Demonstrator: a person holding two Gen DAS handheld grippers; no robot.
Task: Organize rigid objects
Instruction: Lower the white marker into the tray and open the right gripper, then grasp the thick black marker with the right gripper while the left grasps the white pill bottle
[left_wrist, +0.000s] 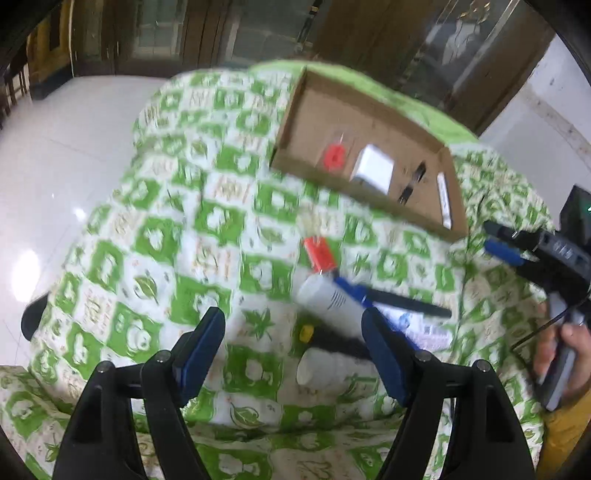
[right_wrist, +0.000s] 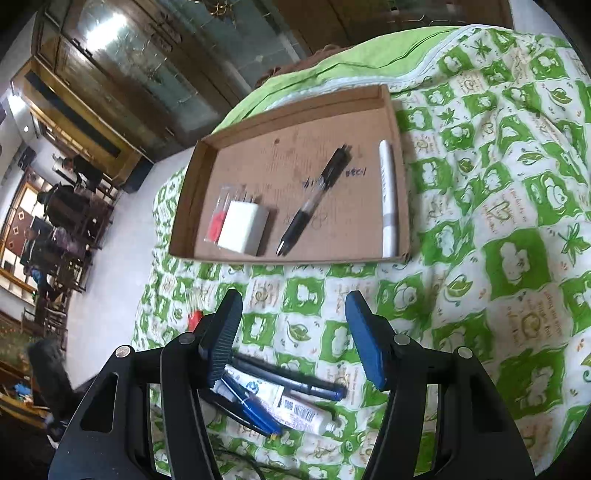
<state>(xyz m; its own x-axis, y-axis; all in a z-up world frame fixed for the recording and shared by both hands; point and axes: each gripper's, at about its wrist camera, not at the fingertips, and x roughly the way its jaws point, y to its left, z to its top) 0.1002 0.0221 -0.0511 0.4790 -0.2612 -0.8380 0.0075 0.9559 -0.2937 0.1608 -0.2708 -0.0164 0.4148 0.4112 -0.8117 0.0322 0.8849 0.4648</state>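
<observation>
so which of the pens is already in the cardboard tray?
The black pen, lying diagonally mid-tray between the white charger and the white marker. The blue pens lie outside the cardboard tray, on the cloth by the right gripper.

A green-and-white patterned quilt (right_wrist: 498, 229) is covering the surface, with a plain green sheet (right_wrist: 332, 70) showing at its far edge. A white tiled floor (left_wrist: 66, 155) is gleaming beside it. Dark wooden glass-fronted cabinets (right_wrist: 122, 62) are standing behind, and dark wooden chairs (right_wrist: 70, 236) are sitting farther off.

Both tools (left_wrist: 291, 336) (right_wrist: 293, 328) agape, empty
</observation>
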